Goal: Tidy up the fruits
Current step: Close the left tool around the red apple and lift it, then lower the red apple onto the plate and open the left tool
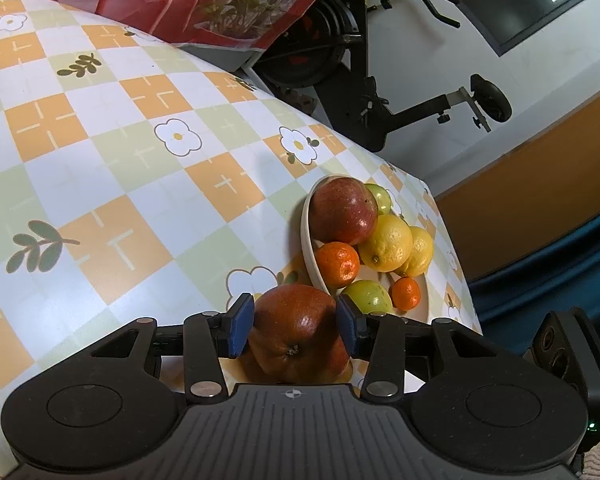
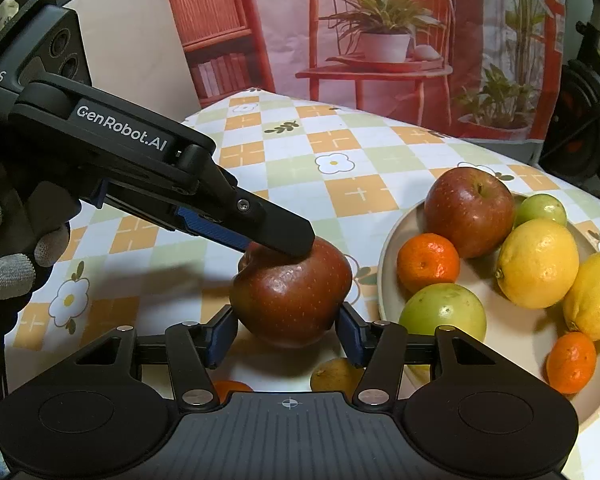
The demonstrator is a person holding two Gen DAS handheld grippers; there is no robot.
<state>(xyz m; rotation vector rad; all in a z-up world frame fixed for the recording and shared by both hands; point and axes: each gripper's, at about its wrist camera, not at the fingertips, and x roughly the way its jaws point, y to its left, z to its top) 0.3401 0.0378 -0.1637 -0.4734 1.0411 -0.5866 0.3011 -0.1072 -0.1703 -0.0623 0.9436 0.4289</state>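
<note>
right wrist view: right gripper (image 2: 286, 330) and left gripper (image 1: 295, 326) both clamp red apple (image 2: 292, 292).
step: handover.
next: one releases; carry to plate (image 2: 388, 280).

Red apple (image 2: 292, 292) (stem sideways) rests on cloth beside the fruit plate (image 2: 384, 280).

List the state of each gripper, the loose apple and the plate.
Left gripper: shut on loose apple.
Right gripper: shut on loose apple, low on its sides.
Loose apple: on the tablecloth, beside the plate.
Plate: holding seven fruits.
</note>
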